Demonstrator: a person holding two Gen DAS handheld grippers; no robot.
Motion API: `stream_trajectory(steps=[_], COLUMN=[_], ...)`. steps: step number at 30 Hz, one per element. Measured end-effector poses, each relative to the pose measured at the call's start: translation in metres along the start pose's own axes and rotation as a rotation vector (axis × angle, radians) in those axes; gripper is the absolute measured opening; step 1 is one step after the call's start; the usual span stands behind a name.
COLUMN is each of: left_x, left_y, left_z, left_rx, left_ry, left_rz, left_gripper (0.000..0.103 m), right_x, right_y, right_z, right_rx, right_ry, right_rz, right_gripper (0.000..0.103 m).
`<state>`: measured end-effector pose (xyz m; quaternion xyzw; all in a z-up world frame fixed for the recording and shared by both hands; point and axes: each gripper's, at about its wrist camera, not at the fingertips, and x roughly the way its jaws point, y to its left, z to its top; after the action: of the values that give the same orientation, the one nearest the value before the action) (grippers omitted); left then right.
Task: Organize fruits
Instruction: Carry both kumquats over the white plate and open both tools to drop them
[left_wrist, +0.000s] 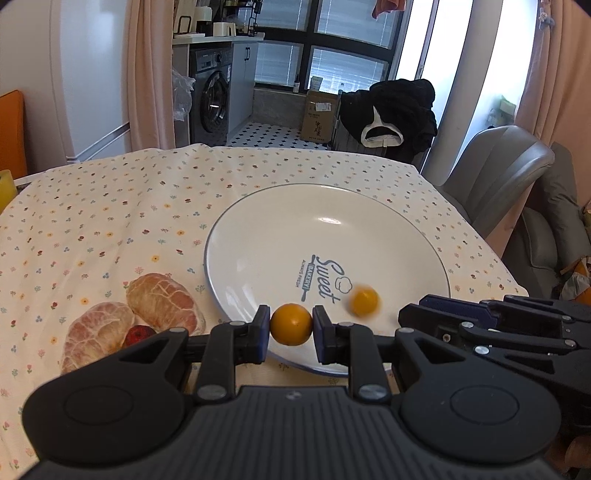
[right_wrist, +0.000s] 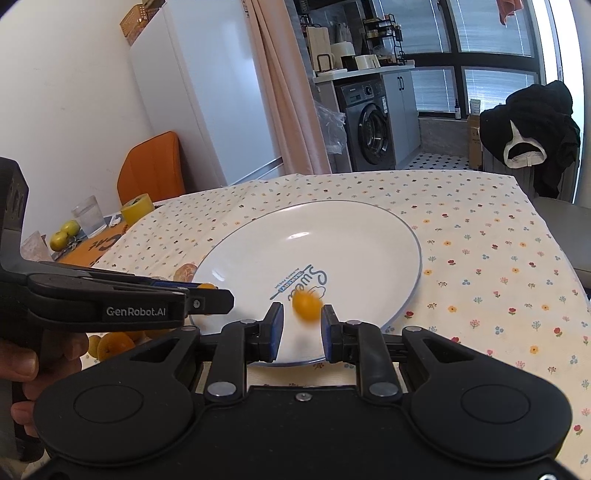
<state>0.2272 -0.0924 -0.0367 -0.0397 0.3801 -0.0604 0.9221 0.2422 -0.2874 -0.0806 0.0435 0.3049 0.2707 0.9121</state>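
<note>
Only rightward: loose, blurred fruit (right_wrist: 306, 305)

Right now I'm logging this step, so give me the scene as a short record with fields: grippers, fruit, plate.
left gripper: shut on an orange fruit, above the plate's near rim
right gripper: open, fingers apart
loose fruit: small, orange, blurred, between the right fingers, over the plate near the print
plate: white, blue rim, on a floral cloth
peeled segments: two, on the cloth left of the plate
red fruit: small, by the segments
</note>
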Motion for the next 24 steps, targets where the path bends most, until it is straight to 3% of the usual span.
stream_trajectory(steps=[10,12,14,16,20,22,24], left_x=[-0.020,-0.025,-0.030,-0.037,-0.052,-0.059,-0.068], left_y=[0.009,0.012,0.016,0.019,0.027,0.032,0.037], left_z=[-0.004,-0.005,-0.007,-0.010,-0.015,-0.018,-0.022], left_rx=[-0.020,-0.028,-0.041,-0.050,-0.068,-0.080,-0.098], left_ry=[-0.034,-0.038,-0.042,-0.058,-0.099,-0.127,-0.150], left_rz=[0.012,0.010,0.013,0.026,0.057,0.075,0.085], left_gripper=[0.026,0.027,0.033,0.049,0.070,0.082,0.087], right_x=[-0.012,-0.014,-0.019,-0.023,-0.030,-0.031,-0.032], right_y=[0.008,0.009,0.011,0.014,0.020,0.023,0.025], right_z=[-0.002,-0.003,-0.003,-0.003,-0.002,-0.002,-0.003], right_rx=[-0.012,-0.002,-0.002,-0.003,0.000,-0.001,-0.001], right_ry=[-0.026,-0.034,-0.053,-0.072,-0.106,-0.109,-0.110], right_rz=[-0.003,-0.003,-0.007,-0.007,-0.005,0.003,0.002], right_gripper=[0.030,0.045,0.059,0.070,0.096,0.100,0.103])
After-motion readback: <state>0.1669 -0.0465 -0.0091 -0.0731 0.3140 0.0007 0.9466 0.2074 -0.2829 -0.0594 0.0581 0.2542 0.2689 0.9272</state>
